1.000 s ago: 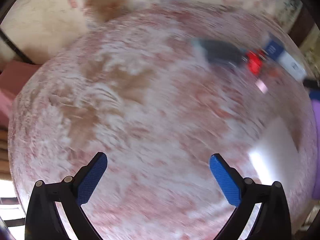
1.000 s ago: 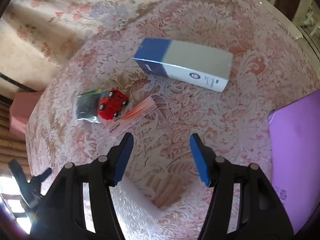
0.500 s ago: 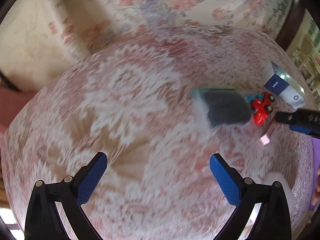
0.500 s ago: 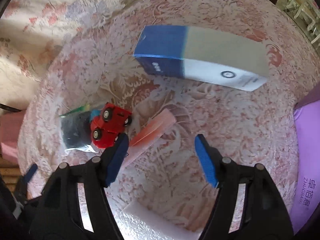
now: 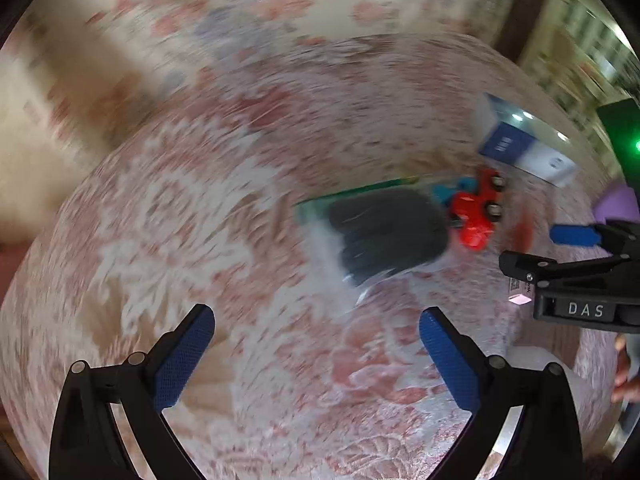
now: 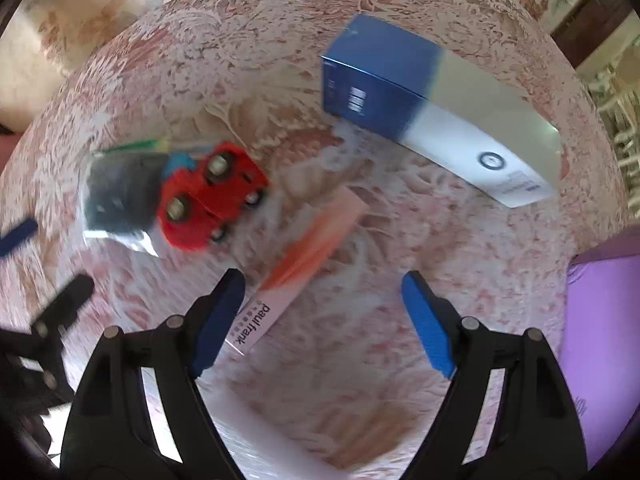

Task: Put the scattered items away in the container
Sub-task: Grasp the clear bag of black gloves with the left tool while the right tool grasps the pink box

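A red toy car [image 6: 210, 196] lies on its side on a round table with a pink lace cloth [image 6: 280, 80]. It rests against a clear bag of dark contents [image 6: 118, 196]. A pink "paul frank" packet [image 6: 304, 256] lies just ahead of my right gripper [image 6: 324, 312], which is open and empty; the packet's near end is by the left fingertip. A blue and white box [image 6: 432, 120] lies farther back. The purple container [image 6: 600, 344] is at the right edge. My left gripper [image 5: 316, 356] is open and empty, short of the bag [image 5: 388, 232] and car [image 5: 476, 216].
The right gripper's body [image 5: 580, 280] shows at the right of the left wrist view, beside the car. The left gripper [image 6: 40, 320] shows at the left edge of the right wrist view. A floral fabric backdrop [image 5: 200, 40] lies beyond the table's far edge.
Both grippers have moved closer to the items. The car, bag and packet loom larger in the right wrist view. The left view has swung toward the bag. Both stay open.
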